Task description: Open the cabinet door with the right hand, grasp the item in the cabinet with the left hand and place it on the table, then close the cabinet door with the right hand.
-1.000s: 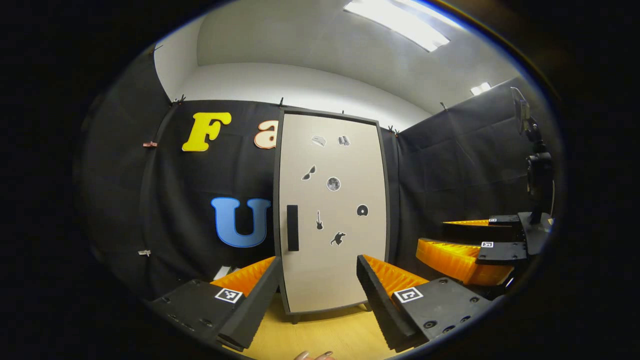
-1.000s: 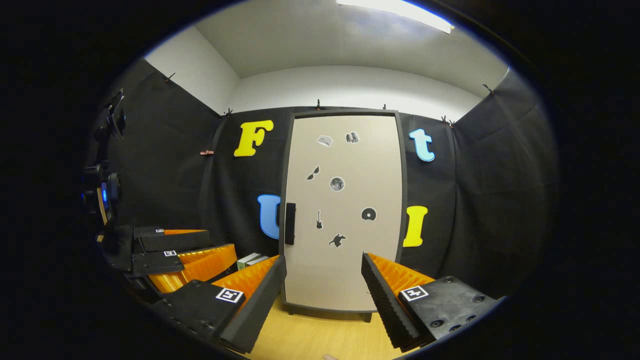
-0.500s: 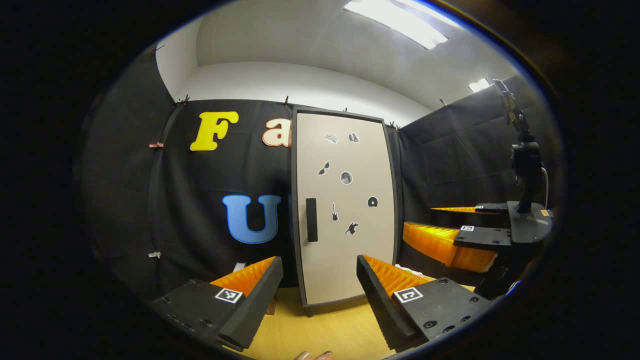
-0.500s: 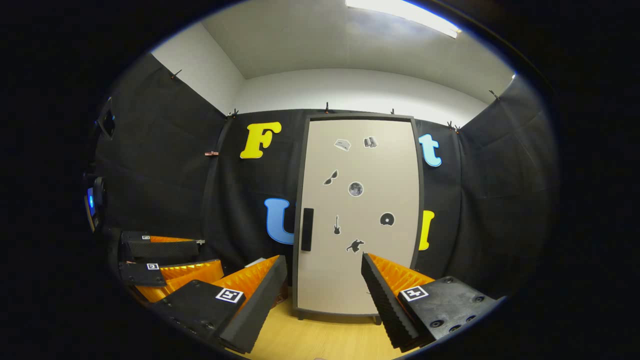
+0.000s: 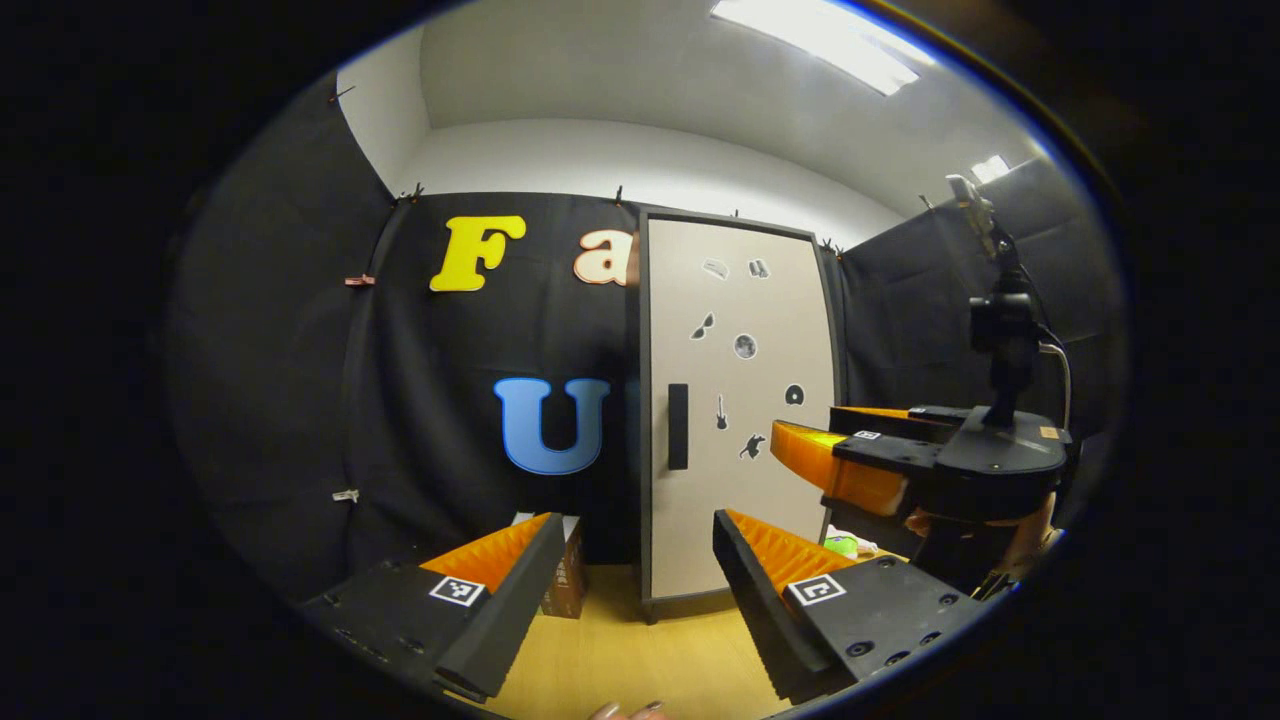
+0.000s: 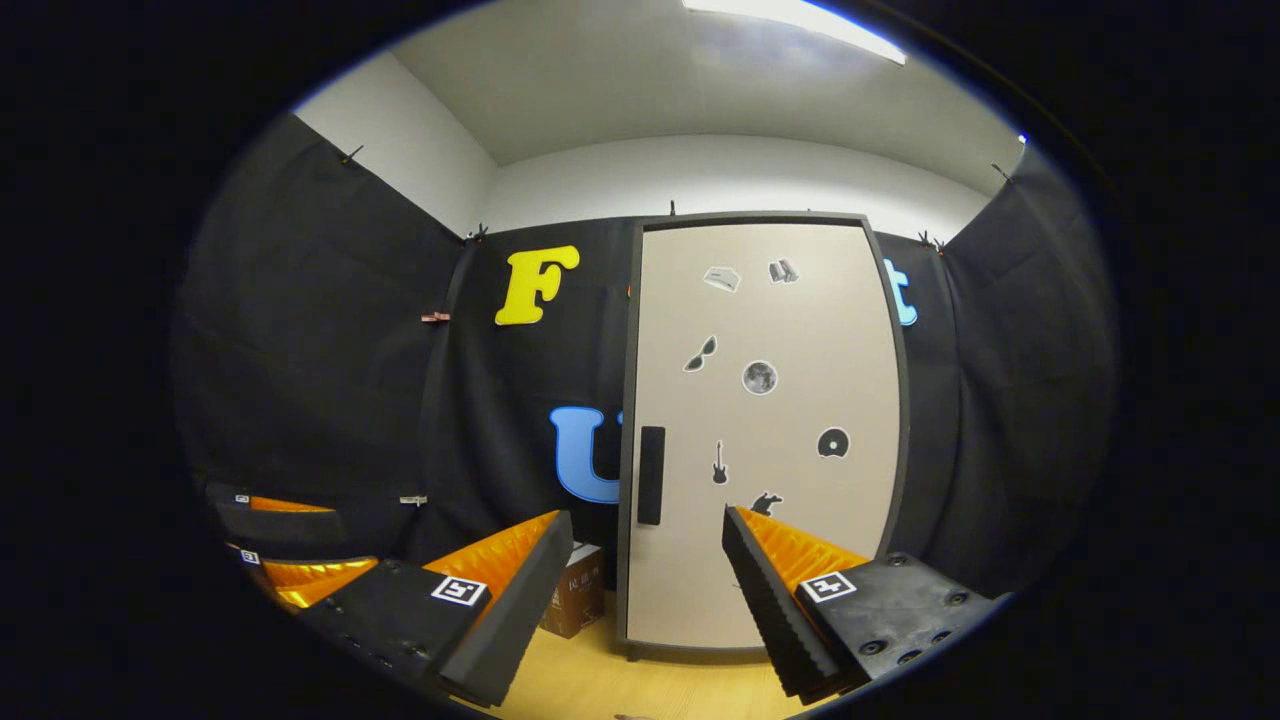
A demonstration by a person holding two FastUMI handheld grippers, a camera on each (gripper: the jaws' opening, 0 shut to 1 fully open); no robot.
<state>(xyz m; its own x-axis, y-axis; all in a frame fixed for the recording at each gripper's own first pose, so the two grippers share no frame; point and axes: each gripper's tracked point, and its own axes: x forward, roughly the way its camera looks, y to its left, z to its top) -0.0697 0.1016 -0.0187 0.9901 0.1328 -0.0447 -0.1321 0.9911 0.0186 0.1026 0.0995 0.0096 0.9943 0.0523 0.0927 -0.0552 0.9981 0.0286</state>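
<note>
The cabinet stands at the back of the wooden table (image 5: 610,655), its beige door (image 5: 740,480) shut and dotted with small black stickers. A black vertical handle (image 5: 678,426) sits at the door's left edge. What is inside is hidden. My left gripper (image 5: 637,517) is open and empty, well short of the cabinet. In the left gripper view my right gripper (image 5: 805,435) hangs open in front of the door's right half, held by a hand (image 5: 1020,535). In the right gripper view the door (image 6: 780,560) and handle (image 6: 651,475) loom closer, beyond my open right gripper (image 6: 645,513). My left gripper (image 6: 345,540) trails at the far left.
A small brown box (image 5: 567,580) stands on the table just left of the cabinet, also seen as the brown box (image 6: 577,603). Something small and green (image 5: 845,546) lies by the cabinet's right foot. Black cloth walls close in on both sides.
The right gripper has moved forward toward the door, which looks larger now. Both views have shifted so the cabinet sits farther right, and the brown box has come into sight.
</note>
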